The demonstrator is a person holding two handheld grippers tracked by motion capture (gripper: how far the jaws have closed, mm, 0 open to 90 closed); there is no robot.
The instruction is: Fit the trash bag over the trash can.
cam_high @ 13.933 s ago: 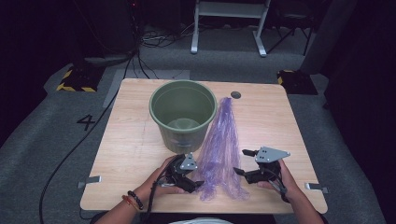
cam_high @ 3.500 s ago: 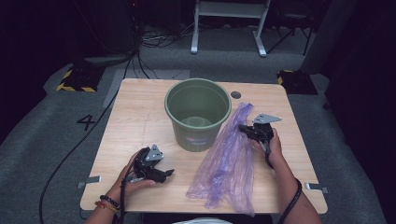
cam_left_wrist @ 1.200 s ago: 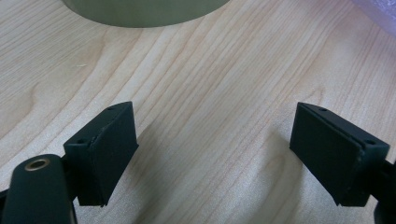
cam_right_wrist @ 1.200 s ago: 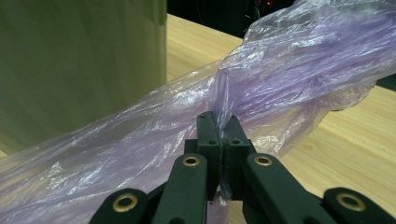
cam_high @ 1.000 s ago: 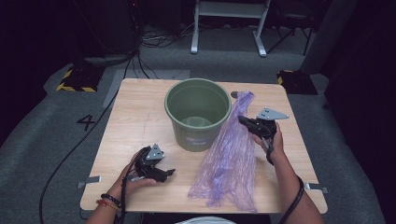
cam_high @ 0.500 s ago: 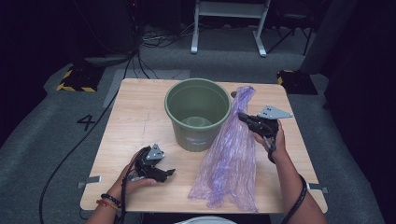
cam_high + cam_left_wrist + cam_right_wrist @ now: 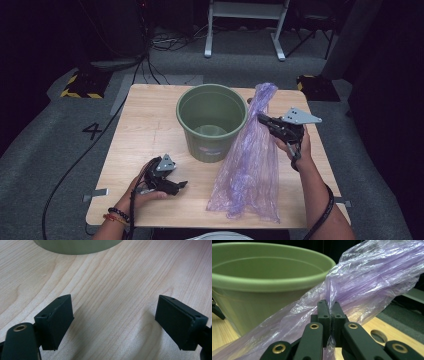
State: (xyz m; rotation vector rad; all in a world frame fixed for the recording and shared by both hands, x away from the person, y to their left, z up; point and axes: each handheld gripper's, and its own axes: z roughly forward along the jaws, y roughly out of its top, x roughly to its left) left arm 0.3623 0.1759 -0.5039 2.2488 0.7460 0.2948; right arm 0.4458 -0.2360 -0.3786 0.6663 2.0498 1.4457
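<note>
A green bucket [image 7: 212, 120] stands upright at the middle of the wooden table [image 7: 145, 130]. Beside it on the right, a thin purple plastic bag [image 7: 250, 160] hangs lifted by its upper part, its lower end still spread on the table. My right gripper [image 7: 262, 120] is shut on the bag near its top, close to the bucket's rim; in the right gripper view the jaws pinch the purple film [image 7: 352, 290] with the bucket [image 7: 262, 277] just to the left. My left gripper [image 7: 177, 186] rests low near the table's front left, open, nothing between its fingers [image 7: 56, 317].
The bucket's base [image 7: 75, 245] lies just ahead of the left gripper. A round hole [image 7: 384, 336] is in the tabletop near the far right corner. Cables and a metal stand [image 7: 245, 25] occupy the floor beyond the table.
My right gripper has raised the bag's top higher and nearer the bucket's rim over the last second. The left gripper has stayed put.
</note>
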